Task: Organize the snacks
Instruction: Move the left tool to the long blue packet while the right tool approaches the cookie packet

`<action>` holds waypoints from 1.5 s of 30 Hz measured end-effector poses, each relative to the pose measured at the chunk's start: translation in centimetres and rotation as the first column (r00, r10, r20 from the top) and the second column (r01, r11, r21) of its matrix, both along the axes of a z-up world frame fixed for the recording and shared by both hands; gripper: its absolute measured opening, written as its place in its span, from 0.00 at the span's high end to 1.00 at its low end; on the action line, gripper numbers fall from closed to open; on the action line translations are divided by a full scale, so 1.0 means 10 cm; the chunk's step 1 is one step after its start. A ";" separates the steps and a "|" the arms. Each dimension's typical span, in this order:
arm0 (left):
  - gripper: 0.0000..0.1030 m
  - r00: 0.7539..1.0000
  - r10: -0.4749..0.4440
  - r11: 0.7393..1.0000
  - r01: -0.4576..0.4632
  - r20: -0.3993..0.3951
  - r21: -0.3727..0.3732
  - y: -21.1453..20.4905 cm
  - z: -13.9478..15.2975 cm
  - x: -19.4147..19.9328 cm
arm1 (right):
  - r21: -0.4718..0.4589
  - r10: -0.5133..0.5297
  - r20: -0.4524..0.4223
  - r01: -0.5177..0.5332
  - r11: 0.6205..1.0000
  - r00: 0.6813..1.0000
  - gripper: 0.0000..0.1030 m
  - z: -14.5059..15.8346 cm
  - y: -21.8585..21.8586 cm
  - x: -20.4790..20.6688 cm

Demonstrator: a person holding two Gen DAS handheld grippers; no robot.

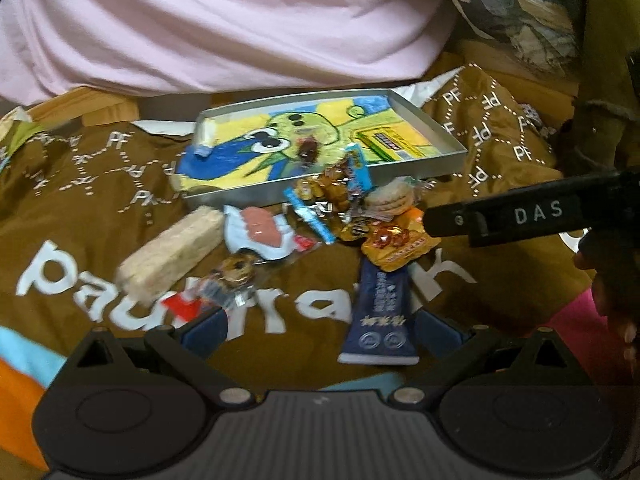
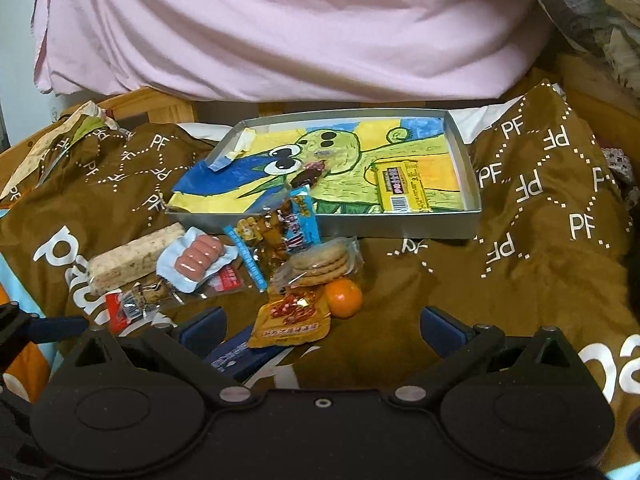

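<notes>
A shallow grey tray lined with a cartoon drawing lies on a brown printed cloth. It holds a yellow packet and a dark wrapped candy. In front of it is a pile of snacks: cereal bar, sausage pack, cookies, orange, golden packet and navy packet. My left gripper is open just short of the pile, the navy packet by its right finger. My right gripper is open near the golden packet and holds nothing.
A person in a pink shirt sits right behind the tray. The right gripper's black body reaches in over the cloth beside the pile. Bare brown cloth lies right of the snacks. Wooden furniture shows at the back left.
</notes>
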State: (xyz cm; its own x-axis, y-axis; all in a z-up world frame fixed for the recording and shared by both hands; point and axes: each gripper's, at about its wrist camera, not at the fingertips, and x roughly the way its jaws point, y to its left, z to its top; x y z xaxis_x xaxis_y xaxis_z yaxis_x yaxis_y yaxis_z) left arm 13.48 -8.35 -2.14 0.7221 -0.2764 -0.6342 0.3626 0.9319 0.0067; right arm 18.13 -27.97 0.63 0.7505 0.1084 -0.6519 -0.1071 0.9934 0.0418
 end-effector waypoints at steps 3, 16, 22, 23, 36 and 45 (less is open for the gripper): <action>0.01 0.999 -0.031 0.999 0.031 -0.024 -0.007 -0.09 -0.03 0.08 | -0.027 0.006 -0.028 -0.007 1.000 1.000 0.01 -0.04 -0.03 0.09; 0.08 0.974 -0.199 0.979 0.204 -0.103 0.033 -0.32 -0.16 0.36 | -0.010 0.098 -0.066 -0.099 0.995 0.993 0.01 -0.17 -0.22 0.36; 0.18 0.954 -0.232 0.972 0.231 -0.187 -0.030 -0.32 -0.19 0.55 | 0.083 0.117 -0.052 -0.113 0.990 0.992 0.01 -0.17 -0.29 0.45; 0.21 0.950 -0.235 0.972 0.231 -0.207 -0.046 -0.32 -0.20 0.58 | 0.093 0.120 -0.049 -0.115 0.989 0.992 0.01 -0.17 -0.28 0.46; 0.43 0.918 -0.238 0.962 0.179 -0.318 -0.206 -0.17 -0.25 0.79 | 0.178 0.087 -0.023 -0.081 0.981 0.996 0.13 -0.31 -0.23 0.84; 0.50 0.888 -0.240 0.960 0.156 -0.392 -0.233 -0.15 -0.23 0.93 | 0.107 0.109 -0.035 -0.105 0.989 0.993 0.45 -0.41 -0.09 0.93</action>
State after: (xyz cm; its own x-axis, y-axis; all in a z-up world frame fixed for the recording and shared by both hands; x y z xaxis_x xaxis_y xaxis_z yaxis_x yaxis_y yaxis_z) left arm 22.74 -9.87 -4.47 0.3238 -0.5308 -0.7832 0.4705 0.8085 -0.3534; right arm 27.45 -28.85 -3.51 0.7041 0.2557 -0.6624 -0.2085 0.9662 0.1514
